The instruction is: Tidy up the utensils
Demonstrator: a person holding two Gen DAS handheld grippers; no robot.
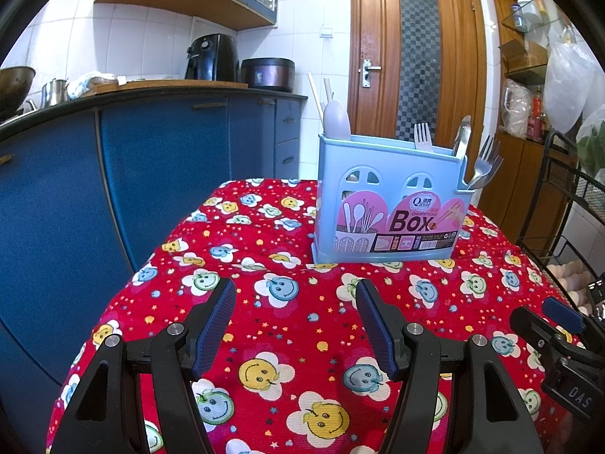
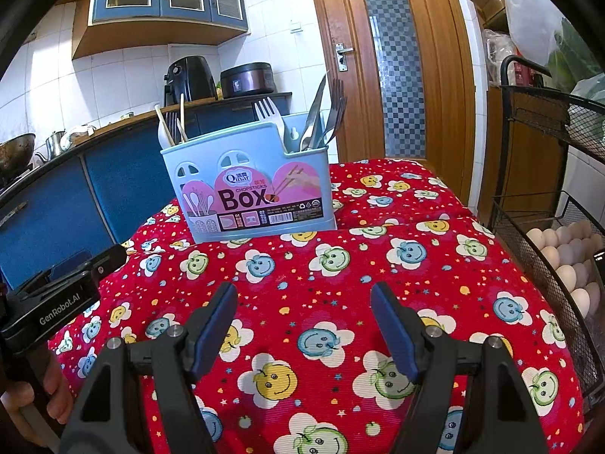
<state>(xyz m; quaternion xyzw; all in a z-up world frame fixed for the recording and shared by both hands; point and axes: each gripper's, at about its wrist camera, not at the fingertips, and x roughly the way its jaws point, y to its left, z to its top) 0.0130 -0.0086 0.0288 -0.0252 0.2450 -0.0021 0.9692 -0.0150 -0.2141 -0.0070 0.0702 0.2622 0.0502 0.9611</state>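
A light blue utensil box labelled "Box" stands upright on the red smiley-patterned tablecloth, ahead of both grippers; it also shows in the right wrist view. Its left part holds chopsticks and a white spoon. A white plastic fork stands in the middle. Metal forks and other metal utensils fill the right part. My left gripper is open and empty, low over the cloth. My right gripper is open and empty too.
A blue kitchen counter with an air fryer and a cooker stands left and behind. A wooden door is at the back. A black wire rack with eggs stands right of the table.
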